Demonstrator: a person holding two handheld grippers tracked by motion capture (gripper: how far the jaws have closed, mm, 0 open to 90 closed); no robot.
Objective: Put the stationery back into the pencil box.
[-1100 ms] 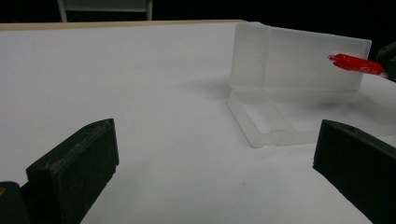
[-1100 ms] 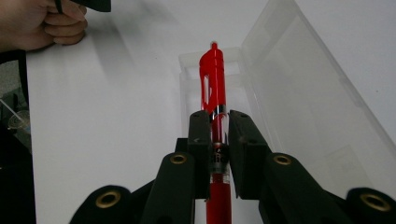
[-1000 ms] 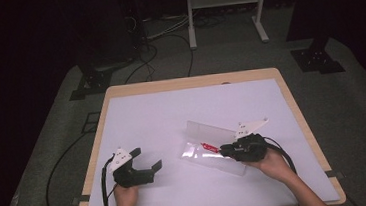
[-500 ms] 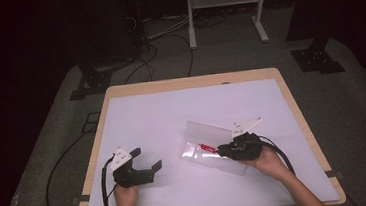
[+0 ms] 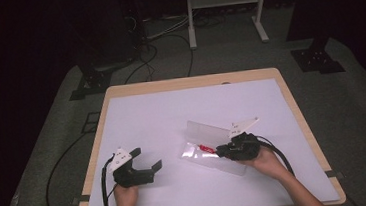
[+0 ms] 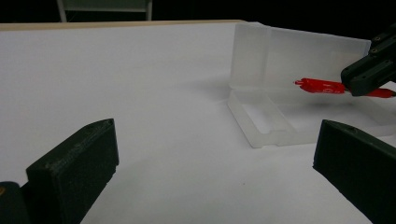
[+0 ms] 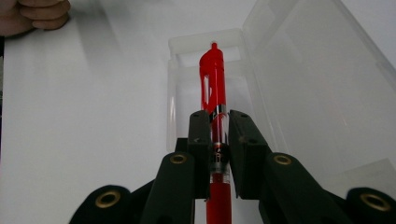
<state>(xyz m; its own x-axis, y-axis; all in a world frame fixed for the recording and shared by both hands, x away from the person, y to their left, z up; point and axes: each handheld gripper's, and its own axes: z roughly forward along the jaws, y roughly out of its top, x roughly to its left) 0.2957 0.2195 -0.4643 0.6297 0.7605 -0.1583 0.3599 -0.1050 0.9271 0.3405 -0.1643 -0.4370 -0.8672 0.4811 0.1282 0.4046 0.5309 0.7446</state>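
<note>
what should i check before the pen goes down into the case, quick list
1. Right gripper shut on the red pen: ok.
2. Clear case open, lid standing up: ok.
3. Pen lined up along the tray, over it: ok.
4. Tray free of other items: ok, as far as seen.
5. Left gripper open and apart from the case: ok.
6. Case held against sliding: not ok, nothing holds it.
</note>
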